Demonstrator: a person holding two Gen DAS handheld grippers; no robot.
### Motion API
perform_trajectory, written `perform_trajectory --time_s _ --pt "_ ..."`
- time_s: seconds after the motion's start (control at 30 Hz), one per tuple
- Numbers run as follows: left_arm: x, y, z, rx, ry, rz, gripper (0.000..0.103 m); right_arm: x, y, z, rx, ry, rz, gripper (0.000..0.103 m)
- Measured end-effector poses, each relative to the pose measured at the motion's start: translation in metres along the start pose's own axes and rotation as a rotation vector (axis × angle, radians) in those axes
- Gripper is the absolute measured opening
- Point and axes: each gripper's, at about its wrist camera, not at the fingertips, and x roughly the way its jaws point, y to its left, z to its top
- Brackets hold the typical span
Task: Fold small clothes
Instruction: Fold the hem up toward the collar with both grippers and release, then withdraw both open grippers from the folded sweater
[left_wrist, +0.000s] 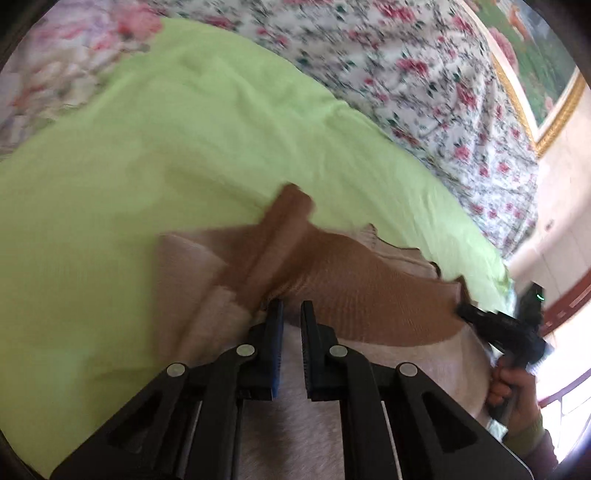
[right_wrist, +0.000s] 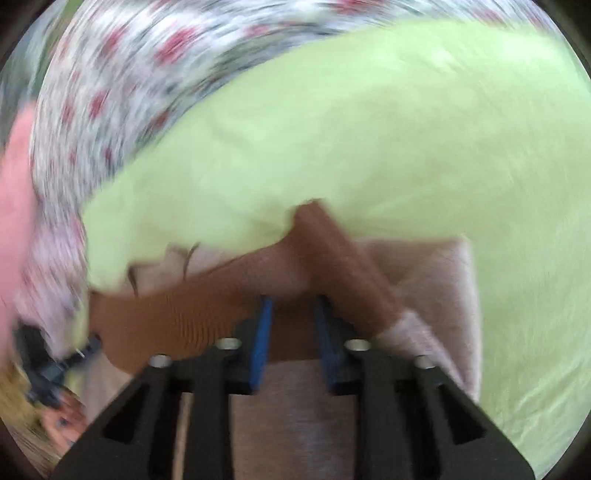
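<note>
A small knit garment, pale beige with a brown ribbed band (left_wrist: 362, 295) and brown-cuffed sleeves, lies on a light green cloth (left_wrist: 147, 147). My left gripper (left_wrist: 291, 308) pinches the brown band at one end, jaws nearly closed on the fabric. The right gripper (left_wrist: 491, 325) shows at the right of the left wrist view, gripping the band's other end. In the right wrist view my right gripper (right_wrist: 293, 306) holds the brown band (right_wrist: 177, 317), with beige fabric (right_wrist: 288, 406) hanging below between the fingers. The left gripper (right_wrist: 55, 369) shows blurred at lower left.
The green cloth (right_wrist: 406, 129) covers a bed with a floral sheet (left_wrist: 424, 74). A gold-framed picture (left_wrist: 546, 74) hangs on the wall at right. A pink object (right_wrist: 14, 221) sits at the left edge. Both views are motion-blurred.
</note>
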Motion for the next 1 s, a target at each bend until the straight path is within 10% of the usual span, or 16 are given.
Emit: perform_trajectory --time_s 0.33,0.4,0.67,0.8,1.0 --pt "-0.072 -0.003 -0.078 -0.011 -0.006 0.023 0.019 -0.079 0.035 -0.080 -0.091 -0.007 0.093 0.024" --pt "-0.083 0.005 -0.092 -0.015 -0.015 0.043 0.019 -0.088 0.028 -0.099 -0.094 0.006 0.074 0.042" --pt "-0.134 0.015 -0.125 -0.124 -0.021 0.012 0.028 -0.139 -0.013 -0.135 0.026 -0.087 -0.031 0.043" --pt "-0.157 -0.007 -0.157 -0.143 -0.033 -0.007 0.047 -0.164 0.001 -0.154 0.015 -0.116 0.015 0.043" --pt "-0.162 -0.025 -0.193 -0.183 0.019 -0.060 0.047 -0.180 0.018 -0.182 0.001 -0.114 0.070 0.044"
